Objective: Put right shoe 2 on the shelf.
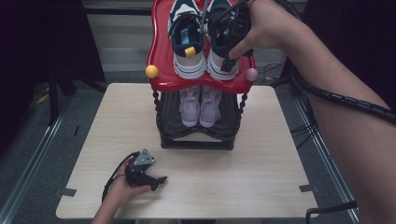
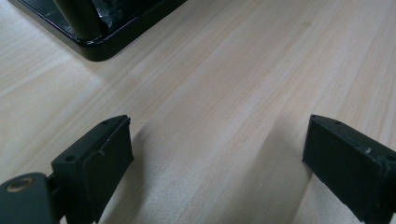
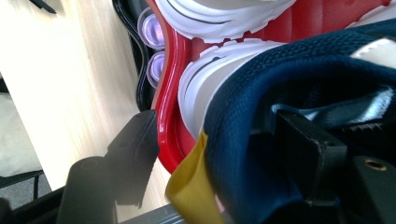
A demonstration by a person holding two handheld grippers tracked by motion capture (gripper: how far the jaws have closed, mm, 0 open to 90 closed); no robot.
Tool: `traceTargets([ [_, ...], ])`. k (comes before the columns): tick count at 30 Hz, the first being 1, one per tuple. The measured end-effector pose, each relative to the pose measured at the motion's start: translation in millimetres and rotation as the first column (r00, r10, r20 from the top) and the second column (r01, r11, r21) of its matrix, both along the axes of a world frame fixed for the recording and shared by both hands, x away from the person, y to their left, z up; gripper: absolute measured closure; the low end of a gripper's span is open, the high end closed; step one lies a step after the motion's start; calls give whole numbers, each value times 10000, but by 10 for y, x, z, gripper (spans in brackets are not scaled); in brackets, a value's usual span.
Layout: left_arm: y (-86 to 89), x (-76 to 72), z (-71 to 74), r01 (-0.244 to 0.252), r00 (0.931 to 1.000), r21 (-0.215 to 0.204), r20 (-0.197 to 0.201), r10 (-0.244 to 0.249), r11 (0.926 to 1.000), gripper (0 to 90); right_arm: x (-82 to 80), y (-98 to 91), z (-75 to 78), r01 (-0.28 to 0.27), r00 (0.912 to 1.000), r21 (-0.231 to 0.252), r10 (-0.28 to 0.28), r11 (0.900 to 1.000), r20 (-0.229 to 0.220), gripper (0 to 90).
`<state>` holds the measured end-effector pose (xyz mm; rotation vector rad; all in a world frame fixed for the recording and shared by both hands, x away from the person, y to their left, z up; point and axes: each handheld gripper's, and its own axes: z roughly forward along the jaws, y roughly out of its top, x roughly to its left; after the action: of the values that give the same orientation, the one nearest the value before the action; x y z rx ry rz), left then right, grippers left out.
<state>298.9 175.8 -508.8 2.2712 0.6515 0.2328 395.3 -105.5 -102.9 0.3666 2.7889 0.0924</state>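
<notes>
On the red shelf (image 1: 163, 56), right hand-held gripper (image 1: 232, 35) open astride navy sneaker's (image 3: 289, 88) heel, beside its twin (image 1: 187, 39)

You have a pale wood table (image 1: 261, 158). A black two-tier rack (image 1: 196, 140) stands at its far middle: pink shoes (image 1: 201, 105) on the lower tier, navy-white sneakers (image 1: 189, 42) on its red top tray (image 1: 161, 56).
</notes>
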Motion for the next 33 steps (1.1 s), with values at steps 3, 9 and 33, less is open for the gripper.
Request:
traceTargets([
  [3,0,1,0,8,10000,-1,9,-8,10000,78,-31,-22,50,21,10000,130,-21,9999,35,299],
  [9,0,1,0,3,10000,3,11,-3,10000,76,-83,-78,133,66,9998,294,-71,9995,172,281],
  [33,-5,-9,-6,-78,10000,-134,8,78,9999,77,-321,-394,284,461,9988,285,-456,9985,-199,247],
])
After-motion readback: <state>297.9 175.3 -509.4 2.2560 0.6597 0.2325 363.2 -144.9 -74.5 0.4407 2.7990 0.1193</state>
